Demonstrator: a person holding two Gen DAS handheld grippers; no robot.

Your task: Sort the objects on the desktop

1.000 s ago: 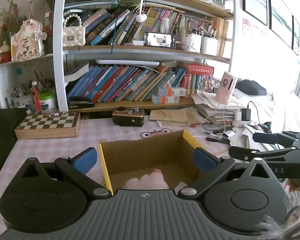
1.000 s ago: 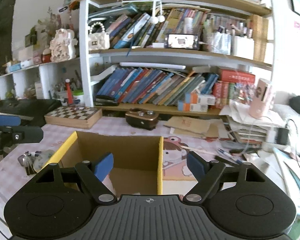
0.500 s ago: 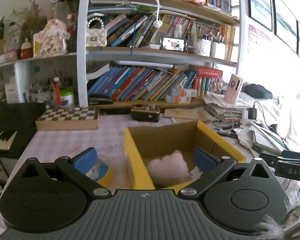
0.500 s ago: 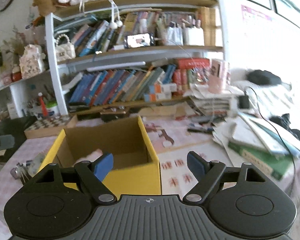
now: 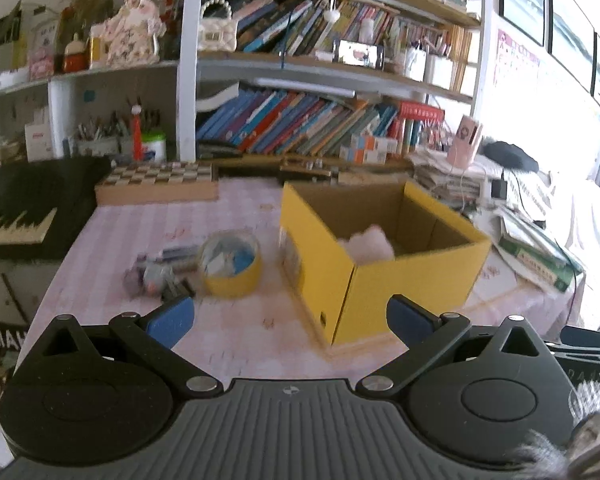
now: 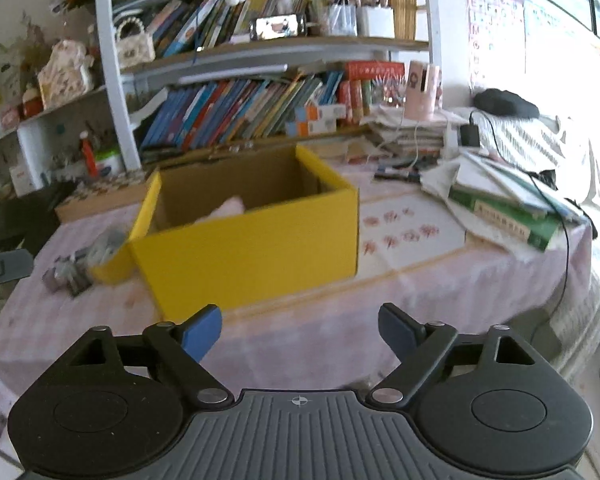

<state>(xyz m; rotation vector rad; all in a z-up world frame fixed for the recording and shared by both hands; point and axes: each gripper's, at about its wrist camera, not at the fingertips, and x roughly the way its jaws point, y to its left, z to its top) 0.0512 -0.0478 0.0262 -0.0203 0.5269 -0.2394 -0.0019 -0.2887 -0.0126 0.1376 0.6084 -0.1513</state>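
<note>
- The left gripper [image 5: 290, 316] sits at the bottom of its own view with its jaws spread wide and nothing between the blue pads [image 5: 171, 320]
- The right gripper [image 6: 300, 330] is at the bottom of its view; its jaws are opening, and only the pink tablecloth [image 6: 400, 280] shows between them
- The yellow cardboard box [image 5: 380, 276] stands open on the table, in the middle right of the left view and the middle left of the right view, well apart from both grippers
- Inside the box lies a pink fluffy thing [image 5: 366, 246]; the box wall hides its lower part, so I cannot tell what it is
- A yellow tape roll [image 5: 232, 268] lies on the cloth just left of the box; in the right view the box corner cuts off most of it
- Left of the roll is a small heap of grey and dark objects [image 5: 160, 274], too blurred to name one by one
- A chessboard box [image 5: 156, 184] rests farther back near the bookshelf [image 5: 300, 120], and a black keyboard [image 5: 16, 216] is cut off by the left edge
- A pile of books and papers [image 6: 508, 208] fills the right side of the table, and a black cable [image 6: 556, 208] crosses over it
- At the lower right corner of the left view something grey and furry is only partly in frame; I cannot tell what it is
</note>
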